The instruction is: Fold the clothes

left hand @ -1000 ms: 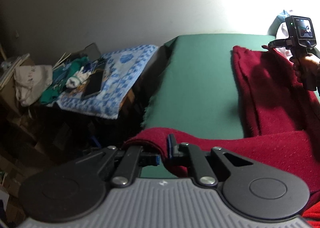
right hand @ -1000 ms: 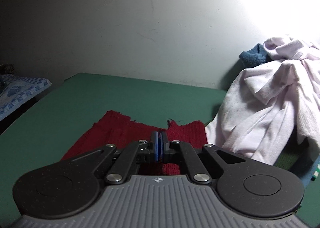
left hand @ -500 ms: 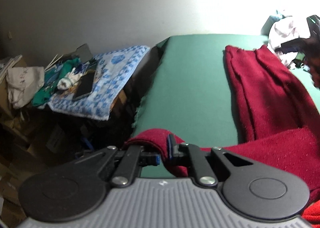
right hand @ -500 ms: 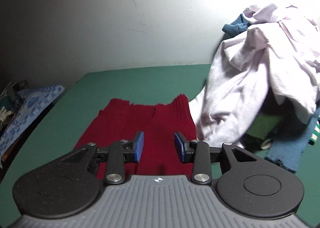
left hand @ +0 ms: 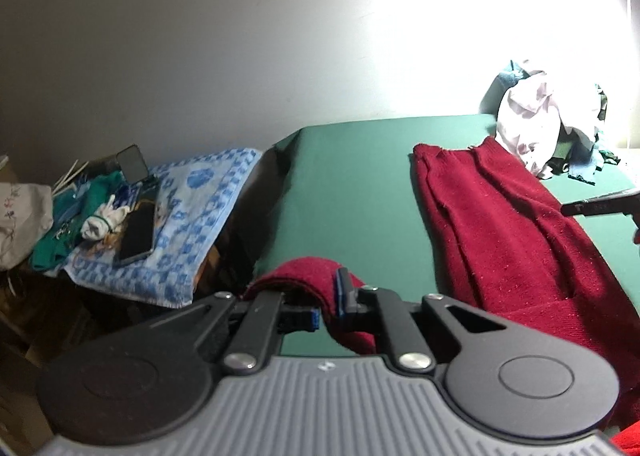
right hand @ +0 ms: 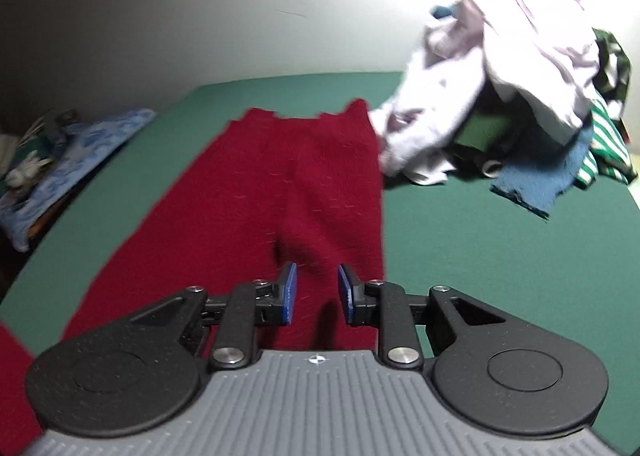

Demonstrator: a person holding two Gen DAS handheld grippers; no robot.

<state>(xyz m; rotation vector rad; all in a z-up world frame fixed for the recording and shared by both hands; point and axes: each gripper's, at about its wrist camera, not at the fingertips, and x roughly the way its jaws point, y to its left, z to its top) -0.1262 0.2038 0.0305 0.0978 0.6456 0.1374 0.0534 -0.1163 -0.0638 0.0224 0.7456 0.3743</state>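
Red garment (right hand: pixel 304 191): spread lengthwise over the green counter (right hand: pixel 480 256), its far hem toward 12 o'clock; 1 near corner is lifted at 6 o'clock in the left wrist view.
Left gripper (left hand: pixel 328 306): clamped on a fold of the red garment, the cloth draped over its blue pads.
Right gripper (right hand: pixel 317 294): held above the garment, jaws partly apart and closing, nothing pinched between them.
Clothes pile (right hand: pixel 520 75): heaped at 2 o'clock, touching the garment's far corner.
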